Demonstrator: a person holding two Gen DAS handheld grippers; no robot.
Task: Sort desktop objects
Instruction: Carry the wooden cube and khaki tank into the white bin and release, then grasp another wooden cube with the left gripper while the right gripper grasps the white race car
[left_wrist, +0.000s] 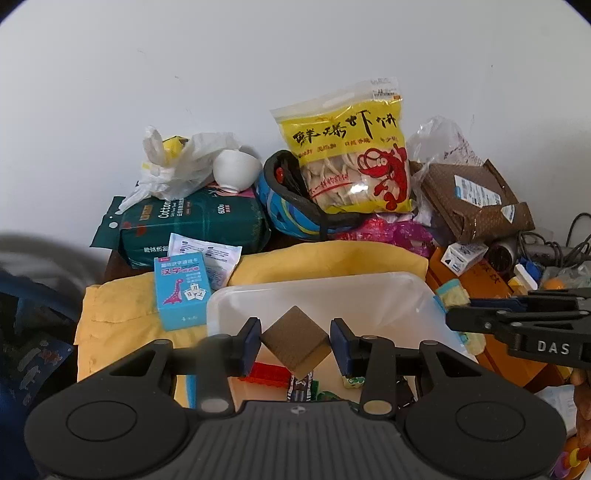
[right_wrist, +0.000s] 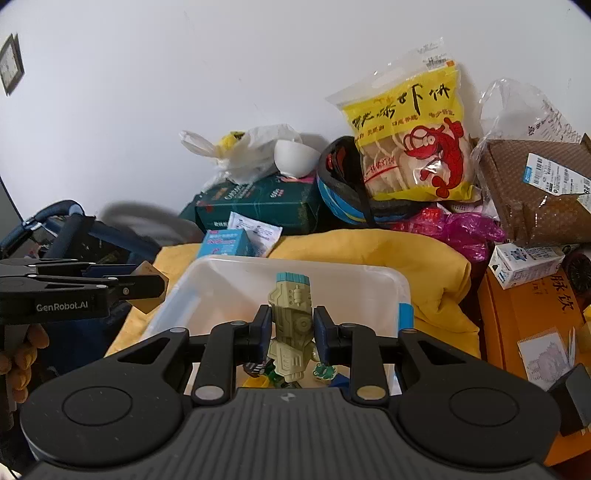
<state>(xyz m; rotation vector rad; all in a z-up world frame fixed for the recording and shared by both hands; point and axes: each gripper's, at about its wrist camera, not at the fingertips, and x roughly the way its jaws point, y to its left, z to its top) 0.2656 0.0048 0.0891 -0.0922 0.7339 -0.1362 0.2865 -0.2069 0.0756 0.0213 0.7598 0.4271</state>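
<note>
My left gripper is shut on a brown wooden cube, held corner-up above the clear plastic bin. My right gripper is shut on a pale green toy piece with a teal top, upright over the same bin. Small toys lie in the bin: a red brick and a green frog piece. In the right wrist view the left gripper shows at the left with the cube. The right gripper's arm crosses the left wrist view's right edge.
A yellow cloth lies under the bin. Behind it stand a blue card box, a green cotton-tissue pack, a white bowl, a helmet, a yellow shrimp-cracker bag and a brown parcel. Orange boxes lie right.
</note>
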